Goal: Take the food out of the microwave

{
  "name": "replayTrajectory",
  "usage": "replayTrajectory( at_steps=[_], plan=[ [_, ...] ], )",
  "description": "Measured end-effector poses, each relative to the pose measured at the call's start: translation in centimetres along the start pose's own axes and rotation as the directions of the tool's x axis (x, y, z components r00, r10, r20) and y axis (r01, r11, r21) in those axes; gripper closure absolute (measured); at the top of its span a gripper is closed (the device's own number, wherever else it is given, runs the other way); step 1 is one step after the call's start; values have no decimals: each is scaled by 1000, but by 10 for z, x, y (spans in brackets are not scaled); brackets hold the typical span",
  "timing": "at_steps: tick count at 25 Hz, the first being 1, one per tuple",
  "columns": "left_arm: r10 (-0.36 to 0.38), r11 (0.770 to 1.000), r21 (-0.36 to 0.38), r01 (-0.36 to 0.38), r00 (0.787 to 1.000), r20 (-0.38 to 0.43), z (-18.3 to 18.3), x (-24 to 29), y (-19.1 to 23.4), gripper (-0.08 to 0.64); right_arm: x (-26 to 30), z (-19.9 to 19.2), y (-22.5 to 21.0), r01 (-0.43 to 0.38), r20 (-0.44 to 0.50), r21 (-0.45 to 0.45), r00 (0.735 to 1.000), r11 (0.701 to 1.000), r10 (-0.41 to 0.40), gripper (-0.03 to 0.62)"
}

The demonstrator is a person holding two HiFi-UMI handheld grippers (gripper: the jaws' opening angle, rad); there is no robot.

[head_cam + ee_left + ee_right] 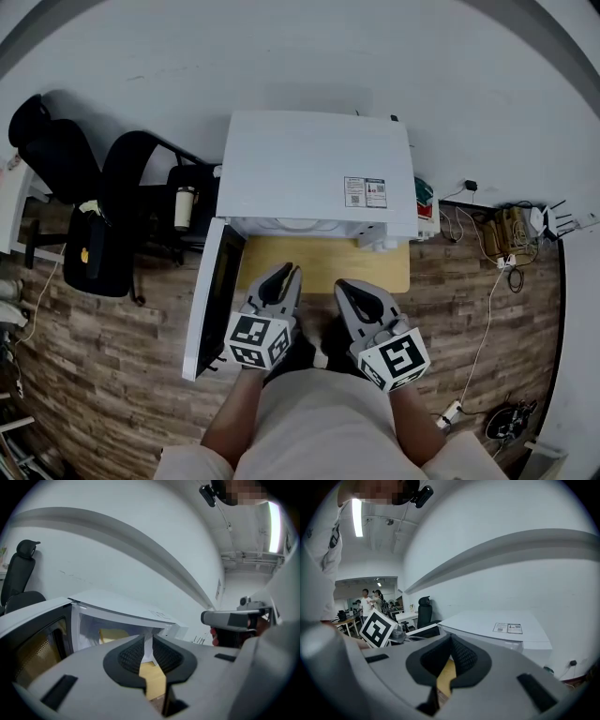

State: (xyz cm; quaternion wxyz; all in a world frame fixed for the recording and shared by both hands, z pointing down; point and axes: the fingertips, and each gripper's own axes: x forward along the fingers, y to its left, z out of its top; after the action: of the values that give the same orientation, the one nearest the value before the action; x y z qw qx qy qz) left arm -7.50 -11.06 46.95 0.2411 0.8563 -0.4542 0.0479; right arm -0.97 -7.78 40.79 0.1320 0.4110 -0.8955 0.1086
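Head view: the white top of the microwave [319, 169] hides its cavity from above, and the label [365, 191] on it is too small to read. Left gripper view: the left gripper [147, 640] covers the cavity's lower part at bottom centre, and the open door [33, 646] is cut off at lower left.

Open-plan office or lab workspace, not a home kitchen. Two black office chairs [56, 155] stand against a plain white wall [281, 56]. The floor [103, 375] is wood-look plank, with loose cables [487, 309] trailing over it at the right. A white microwave [319, 169] sits on a small yellow table [328, 267] by the wall. The right gripper view shows desks [405, 617] further back with people [370, 602] standing there and a ceiling strip light [358, 517]. The left gripper view shows bare ceiling conduits [243, 557].
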Motion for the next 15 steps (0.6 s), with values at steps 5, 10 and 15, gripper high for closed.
replayTrajectory(
  at_steps=[5, 10, 15],
  plan=[
    [14, 999, -46, -14, 1000, -5, -6, 9, 14, 514, 8, -3, -2, -9, -16, 2, 1000, 1000, 9, 594],
    [34, 995, -96, -34, 999, 0, -12, 23, 28, 508, 12, -8, -5, -20, -38, 4, 999, 1000, 20, 594],
    [54, 990, -132, -55, 998, -11, -25, 41, 43, 499, 17, -16, -12, -18, -58, 14, 998, 1000, 19, 594]
  ],
)
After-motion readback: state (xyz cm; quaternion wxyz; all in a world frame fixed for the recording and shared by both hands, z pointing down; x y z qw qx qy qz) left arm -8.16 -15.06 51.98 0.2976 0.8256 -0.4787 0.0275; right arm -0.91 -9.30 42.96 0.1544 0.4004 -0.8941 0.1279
